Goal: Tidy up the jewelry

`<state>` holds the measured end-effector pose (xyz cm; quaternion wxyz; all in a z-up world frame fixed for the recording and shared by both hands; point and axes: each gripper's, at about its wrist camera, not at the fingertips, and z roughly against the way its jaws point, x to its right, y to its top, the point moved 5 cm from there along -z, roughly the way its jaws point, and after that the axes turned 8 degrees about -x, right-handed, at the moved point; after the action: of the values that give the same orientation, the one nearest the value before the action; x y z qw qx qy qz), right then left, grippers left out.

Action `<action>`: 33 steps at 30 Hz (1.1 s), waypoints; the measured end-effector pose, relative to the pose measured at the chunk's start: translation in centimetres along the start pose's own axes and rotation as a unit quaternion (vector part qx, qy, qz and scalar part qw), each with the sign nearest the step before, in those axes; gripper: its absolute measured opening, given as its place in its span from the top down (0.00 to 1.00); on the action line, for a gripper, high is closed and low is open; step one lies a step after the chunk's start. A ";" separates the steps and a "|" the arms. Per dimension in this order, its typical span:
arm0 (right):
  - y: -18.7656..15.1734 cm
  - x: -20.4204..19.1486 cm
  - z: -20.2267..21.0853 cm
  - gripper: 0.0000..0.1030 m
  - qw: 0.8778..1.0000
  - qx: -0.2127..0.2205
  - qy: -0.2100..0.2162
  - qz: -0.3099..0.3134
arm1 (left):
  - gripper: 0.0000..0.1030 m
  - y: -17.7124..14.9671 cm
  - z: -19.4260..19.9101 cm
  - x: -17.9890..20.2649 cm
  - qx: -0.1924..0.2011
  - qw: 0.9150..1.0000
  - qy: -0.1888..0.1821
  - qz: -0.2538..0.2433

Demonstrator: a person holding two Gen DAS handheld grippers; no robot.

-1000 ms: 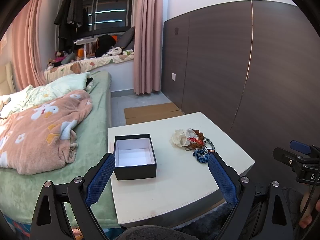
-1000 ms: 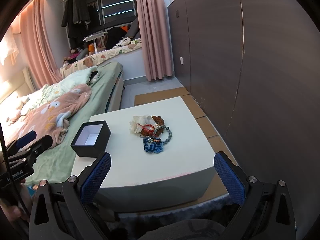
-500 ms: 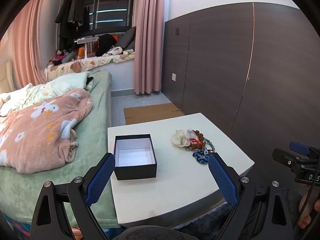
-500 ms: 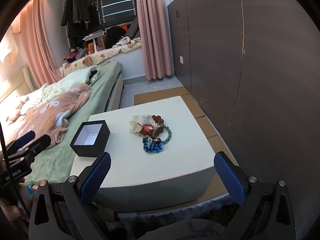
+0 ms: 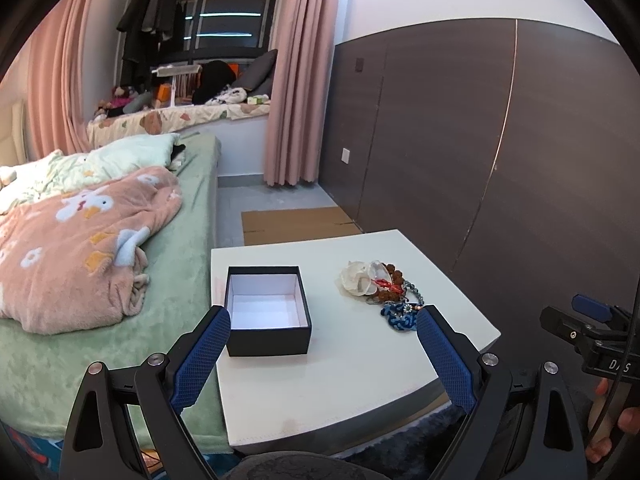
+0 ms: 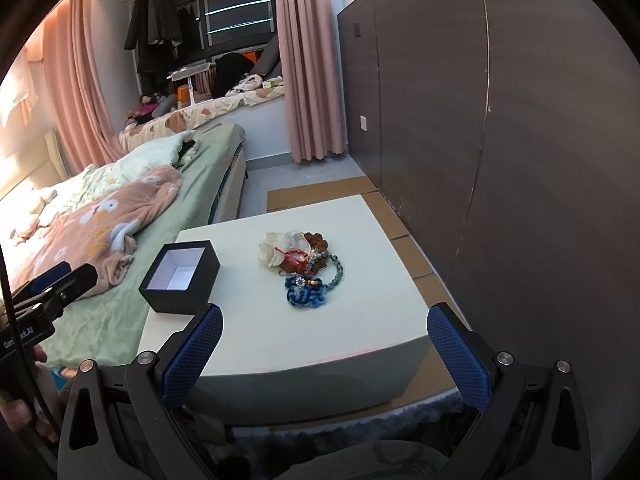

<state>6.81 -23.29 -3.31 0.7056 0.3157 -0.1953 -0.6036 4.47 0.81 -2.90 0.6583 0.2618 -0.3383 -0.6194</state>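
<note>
Two hand-held grippers, left gripper (image 5: 322, 316) and right gripper (image 6: 325, 318), hover spread wide and empty before a white table (image 5: 320, 376). On it sit an open black box (image 5: 267, 310) and, well apart, a jewelry pile (image 5: 382, 294).

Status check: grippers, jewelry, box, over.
Left gripper and right gripper both open, empty, short of the table. Jewelry pile untouched beside the open black box, box empty. Nothing in the way.
</note>
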 end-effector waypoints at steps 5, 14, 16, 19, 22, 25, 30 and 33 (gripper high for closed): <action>0.5 0.2 0.0 0.00 1.000 -0.008 0.016 -0.005 | 0.08 0.0 -0.3 0.6 -0.011 0.999 -0.020 -0.025; 3.0 0.7 -0.2 0.00 0.998 -0.001 0.051 -0.028 | 0.08 2.3 -0.7 0.9 -0.001 1.000 -0.026 -0.016; 3.8 1.0 -0.4 0.00 0.998 0.004 0.056 -0.037 | 0.08 3.0 -1.3 1.1 -0.005 0.999 -0.035 -0.013; 5.3 2.0 -1.2 0.00 0.997 0.010 0.046 -0.054 | 0.08 3.9 -2.1 1.4 -0.007 0.999 -0.038 -0.014; 6.5 2.6 -2.3 0.00 0.997 0.003 0.046 -0.065 | 0.08 5.2 -2.8 1.6 -0.008 0.999 -0.044 -0.012; 7.8 2.8 -3.3 0.00 0.995 -0.005 0.070 -0.071 | 0.08 6.3 -3.7 1.9 -0.010 0.999 -0.042 -0.018; 9.5 2.9 -5.2 0.00 0.993 -0.022 0.090 -0.072 | 0.08 7.8 -6.2 2.5 -0.036 0.997 -0.073 -0.007; 10.1 3.4 -6.9 0.00 0.992 -0.046 0.090 -0.080 | 0.08 8.4 -8.3 3.1 -0.061 0.996 -0.065 -0.008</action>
<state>19.41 -24.44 -1.77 0.6836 0.3501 -0.0773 -0.6357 16.24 -2.10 -1.33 0.6443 0.1828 -0.3399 -0.6603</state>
